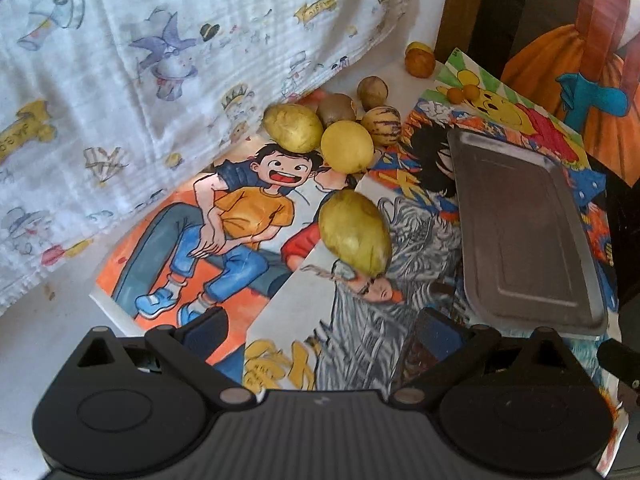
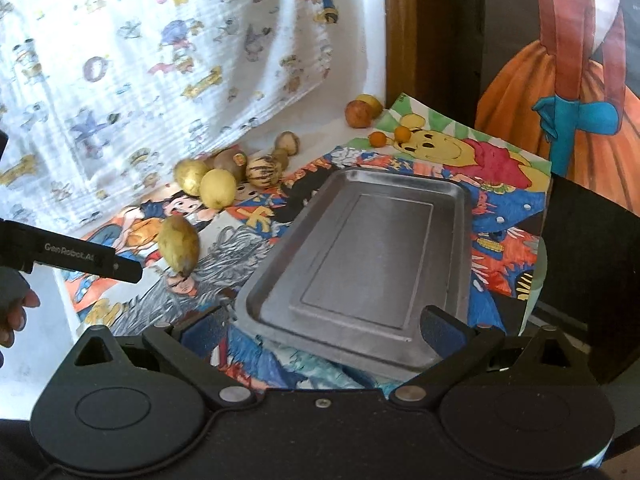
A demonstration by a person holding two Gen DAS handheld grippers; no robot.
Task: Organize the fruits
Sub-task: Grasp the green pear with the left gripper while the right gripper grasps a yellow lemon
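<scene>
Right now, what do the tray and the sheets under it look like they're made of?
Tray: looks like brushed metal, dull grey sheen, pressed rim and stamped centre panel. Sheets: likely paper, flat with crisp edges, hand-coloured cartoon drawings; card can't be ruled out.

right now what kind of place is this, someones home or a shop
Most likely a home, perhaps a child's room, set up for fruit sorting. A cartoon-print cloth hangs behind, hand-coloured cartoon drawings cover the surface, and loose fruit lies beside an empty metal tray.

Home, kid's room prob.: cartoon-print cloth (image 1: 168, 60), hand-coloured drawings (image 2: 500, 216), wood frame (image 2: 400, 40).
</scene>
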